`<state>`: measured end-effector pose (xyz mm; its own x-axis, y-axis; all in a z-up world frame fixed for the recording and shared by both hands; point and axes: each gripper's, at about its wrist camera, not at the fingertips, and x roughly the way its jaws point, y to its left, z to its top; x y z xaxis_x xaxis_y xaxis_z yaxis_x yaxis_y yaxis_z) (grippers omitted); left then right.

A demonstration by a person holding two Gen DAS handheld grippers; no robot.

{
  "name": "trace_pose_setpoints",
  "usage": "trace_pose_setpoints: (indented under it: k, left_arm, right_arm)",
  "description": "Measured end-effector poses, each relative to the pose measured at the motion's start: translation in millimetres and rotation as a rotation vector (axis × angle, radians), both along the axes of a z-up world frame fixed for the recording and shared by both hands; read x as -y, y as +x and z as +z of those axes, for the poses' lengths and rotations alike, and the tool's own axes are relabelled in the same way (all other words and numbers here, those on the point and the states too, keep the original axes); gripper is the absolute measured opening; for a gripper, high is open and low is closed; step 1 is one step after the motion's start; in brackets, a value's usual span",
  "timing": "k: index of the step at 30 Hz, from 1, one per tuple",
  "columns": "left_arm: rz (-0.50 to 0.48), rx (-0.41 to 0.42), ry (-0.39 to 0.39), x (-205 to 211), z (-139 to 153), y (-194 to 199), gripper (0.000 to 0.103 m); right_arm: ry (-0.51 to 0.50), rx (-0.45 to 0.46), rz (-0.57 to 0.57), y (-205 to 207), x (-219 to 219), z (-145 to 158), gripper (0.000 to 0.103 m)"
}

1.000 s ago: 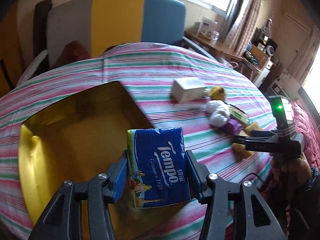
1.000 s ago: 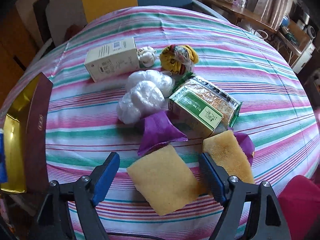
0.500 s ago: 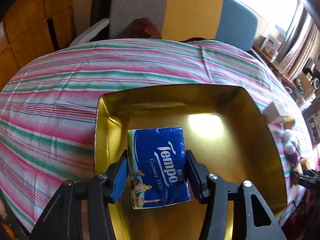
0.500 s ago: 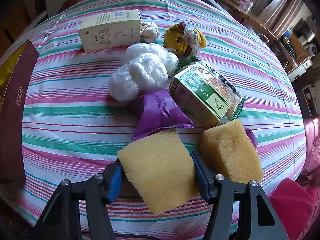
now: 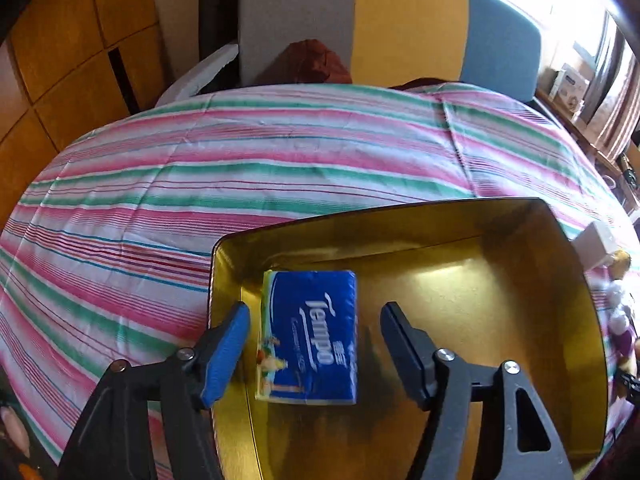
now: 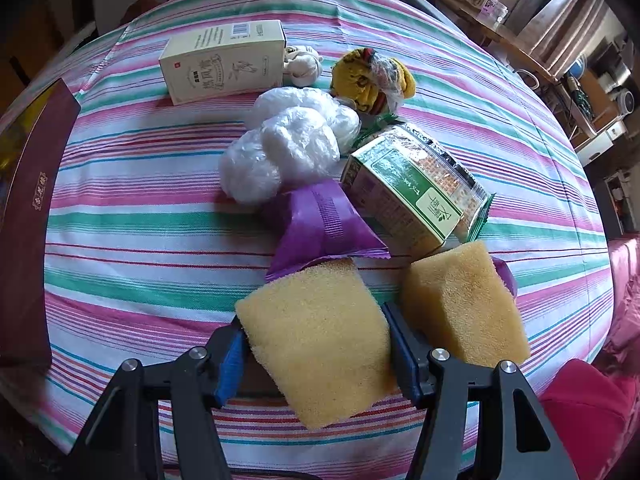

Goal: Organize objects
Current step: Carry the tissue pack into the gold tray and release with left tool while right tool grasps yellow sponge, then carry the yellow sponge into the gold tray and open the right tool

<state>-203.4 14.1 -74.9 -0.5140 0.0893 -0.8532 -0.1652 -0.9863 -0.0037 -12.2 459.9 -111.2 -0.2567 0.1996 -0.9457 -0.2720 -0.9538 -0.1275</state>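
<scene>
Tissue pack (image 5: 310,336): in gold box (image 5: 520,280), between left gripper (image 5: 314,340) jaws (opening, pads clear), toward nine o'clock. Right gripper (image 6: 316,354): clamped on sponge (image 6: 320,344).

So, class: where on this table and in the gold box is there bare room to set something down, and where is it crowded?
Free: the gold box floor right of the blue tissue pack, and the striped cloth between the box's maroon wall and the white bags. Crowded: the cluster of cream carton, green packet, purple wrapper and sponges.
</scene>
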Motion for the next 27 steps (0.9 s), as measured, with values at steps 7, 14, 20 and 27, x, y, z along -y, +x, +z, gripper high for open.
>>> trace_pose_setpoints:
  k: [7, 14, 20, 27]
  left_arm:
    - [0.019, -0.130, 0.082, 24.1, 43.9, 68.0, 0.072]
    - [0.084, -0.119, 0.160, 61.6, 42.4, 129.8, 0.072]
    - [0.152, -0.088, 0.156, 90.4, 24.6, 145.0, 0.066]
    - [0.160, -0.092, 0.120, 112.4, 18.0, 156.3, 0.063]
  right_arm:
    - [-0.005, -0.025, 0.009, 0.5, 13.9, 6.9, 0.061]
    - [-0.087, -0.164, 0.063, 24.5, 35.4, 45.8, 0.061]
    - [-0.210, -0.301, 0.272, 18.4, 123.2, 104.3, 0.062]
    - [-0.377, -0.248, 0.514, -28.2, 260.3, 102.8, 0.062]
